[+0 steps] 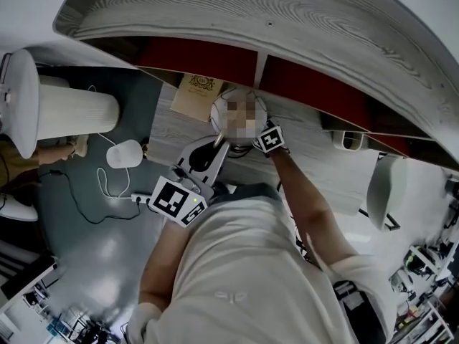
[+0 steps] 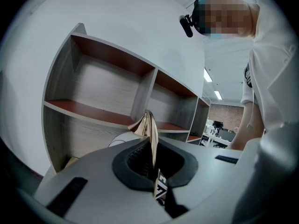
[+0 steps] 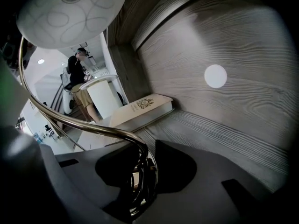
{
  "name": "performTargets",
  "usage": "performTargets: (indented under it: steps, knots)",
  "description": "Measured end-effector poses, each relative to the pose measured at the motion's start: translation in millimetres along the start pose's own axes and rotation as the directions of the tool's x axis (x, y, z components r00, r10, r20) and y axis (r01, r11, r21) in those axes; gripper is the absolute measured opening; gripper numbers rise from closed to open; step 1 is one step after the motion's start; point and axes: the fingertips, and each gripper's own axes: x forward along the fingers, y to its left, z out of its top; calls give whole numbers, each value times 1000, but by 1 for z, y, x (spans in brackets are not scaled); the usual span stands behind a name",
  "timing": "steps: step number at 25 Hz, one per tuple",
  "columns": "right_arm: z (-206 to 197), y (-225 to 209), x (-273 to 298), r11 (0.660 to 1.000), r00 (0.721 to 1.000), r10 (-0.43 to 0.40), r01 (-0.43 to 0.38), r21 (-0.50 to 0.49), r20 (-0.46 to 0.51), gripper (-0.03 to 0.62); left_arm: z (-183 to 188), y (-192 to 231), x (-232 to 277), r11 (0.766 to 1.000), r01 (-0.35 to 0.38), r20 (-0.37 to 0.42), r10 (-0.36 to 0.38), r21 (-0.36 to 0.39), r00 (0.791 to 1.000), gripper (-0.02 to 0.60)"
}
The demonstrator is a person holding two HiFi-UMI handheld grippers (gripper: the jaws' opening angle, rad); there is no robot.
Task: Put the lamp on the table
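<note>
The lamp has a round white glass shade (image 3: pixel 70 8) on a curved brass stem (image 3: pixel 93 127). In the head view the lamp (image 1: pixel 222 104) hangs over the grey wood table (image 1: pixel 315 156) under the shelf unit, its shade partly covered by a mosaic patch. My left gripper (image 1: pixel 208 156) is shut on a thin brass part of the stem (image 2: pixel 150 127). My right gripper (image 1: pixel 262 143) is at the shade's right. In the right gripper view its jaws stand apart around the stem's lower curl, with a dark gap on the right side. The lamp's base is hidden.
A closed tan book (image 1: pixel 193 95) lies on the table by the back wall, left of the lamp. The curved wooden shelf top (image 1: pixel 251 13) overhangs the table. On the floor to the left are a tall white cylinder shade (image 1: pixel 72 113), a small white object (image 1: pixel 123 153) and a cable (image 1: pixel 93 206). A white chair (image 1: pixel 384 188) stands at the right.
</note>
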Motion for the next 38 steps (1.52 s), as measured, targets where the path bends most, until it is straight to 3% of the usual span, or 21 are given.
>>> performTargets:
  steps: [2,13,22,29,34,38]
  knots:
    - [-1,-3,-4,1000,1000,-8,8,13,6,141,-1,0,-1,1000,0,0,0,0,1000,12]
    - [-16,-12,-39,996,996,-80,79,42,24,129,-3,-2,-2,1000,-1,1,1,2,1000,14]
    - [-19,-18,-95,975,979,-197,191,111,50,67,-5,-3,-1,997,44,1,-44,-69,999,29]
    - [-4,-9,-147,957,962,-252,232,175,105,54,3,-2,-6,989,96,34,-93,-110,995,167]
    - [17,3,-187,945,941,-300,271,180,156,44,8,0,-19,983,151,56,-146,-103,988,192]
    - [44,14,-221,937,922,-333,300,179,199,40,19,15,-33,971,171,102,-156,-169,983,190]
